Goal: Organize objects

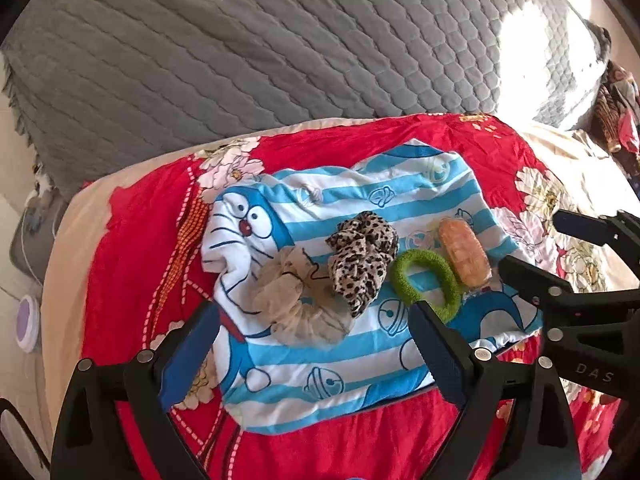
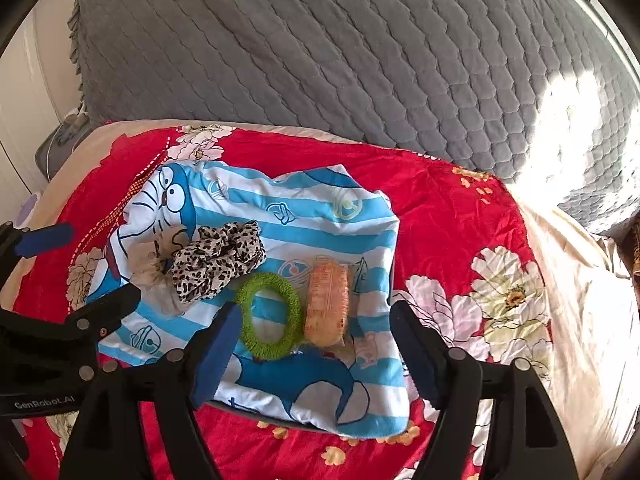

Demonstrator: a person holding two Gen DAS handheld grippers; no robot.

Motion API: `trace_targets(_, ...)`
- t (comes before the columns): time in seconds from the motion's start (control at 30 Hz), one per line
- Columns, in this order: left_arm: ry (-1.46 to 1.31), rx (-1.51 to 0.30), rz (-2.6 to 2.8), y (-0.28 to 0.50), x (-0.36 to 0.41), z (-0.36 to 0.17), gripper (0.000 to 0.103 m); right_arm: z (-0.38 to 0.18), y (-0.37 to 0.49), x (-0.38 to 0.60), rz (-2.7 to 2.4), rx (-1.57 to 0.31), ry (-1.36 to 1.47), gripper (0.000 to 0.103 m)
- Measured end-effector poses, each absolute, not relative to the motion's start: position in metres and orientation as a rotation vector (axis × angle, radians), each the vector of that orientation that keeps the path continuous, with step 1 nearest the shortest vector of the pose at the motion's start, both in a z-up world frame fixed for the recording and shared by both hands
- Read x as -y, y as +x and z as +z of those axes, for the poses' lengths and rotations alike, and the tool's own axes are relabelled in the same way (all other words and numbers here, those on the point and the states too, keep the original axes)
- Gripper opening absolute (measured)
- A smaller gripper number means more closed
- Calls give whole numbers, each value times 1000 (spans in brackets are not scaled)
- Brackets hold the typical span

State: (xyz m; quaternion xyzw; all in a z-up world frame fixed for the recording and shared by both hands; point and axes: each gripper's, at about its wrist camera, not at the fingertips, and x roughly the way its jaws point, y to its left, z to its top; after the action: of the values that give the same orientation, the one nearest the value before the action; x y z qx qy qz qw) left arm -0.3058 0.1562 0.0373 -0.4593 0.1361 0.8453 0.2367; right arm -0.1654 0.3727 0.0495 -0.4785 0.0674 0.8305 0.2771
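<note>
Four hair accessories lie in a row on a blue-and-white striped cartoon-cat cloth [image 1: 360, 208] spread over a red floral quilt [image 1: 132, 240]. From the cloth's left edge toward its right I see a sheer beige fabric scrunchie [image 1: 296, 300], a leopard-print fabric scrunchie [image 1: 362, 260] touching and partly overlapping it, a green fuzzy ring-shaped hair tie [image 1: 426, 280], and an orange oblong item in a clear wrapper [image 1: 464, 252] just beside the ring near the cloth's right edge.

My left gripper [image 1: 316, 344] hangs above the cloth's near edge with its blue-padded tongs spread wide. The beige scrunchie sits ahead of the gap between them, and no pad presses on anything. My right gripper [image 2: 316, 344] is also spread. The green ring [image 2: 269, 312] and the orange wrapped item [image 2: 328, 306] lie ahead of its gap, and the left pad looks very close to the ring, though I cannot tell whether it touches.

Each view shows the other gripper from the side, both open and empty.

Only the left wrist view shows a round lilac-and-white object [image 1: 28, 322] low past the quilt's left edge, and a heap of patterned clothing [image 1: 616, 120] at far right. The right wrist view shows the quilt's right side with its large white flowers [image 2: 508, 292] more fully. A grey quilted cover [image 2: 360, 48] fills the background in both.
</note>
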Motion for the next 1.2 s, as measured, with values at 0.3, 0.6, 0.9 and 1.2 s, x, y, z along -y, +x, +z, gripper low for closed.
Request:
trace_targets(0.3, -1275, -316, 2377, -295, -140, 46, 95, 61, -153, -356, 2265, -183, -1262, 84)
trace_targets(0.6, -1231, -293, 2414, -275, -127, 54, 95, 73, -132, -342, 2294, -216, -1213, 93)
trace_targets(0.9, -1233, -270, 2438, -255, -112, 52, 95, 80, -113, -335, 2313, -256, -1188, 95)
trace_targets(1.2, -1194, -280, 2484, -235, -99, 59, 95, 87, -95, -320, 2344, -289, -1147, 99)
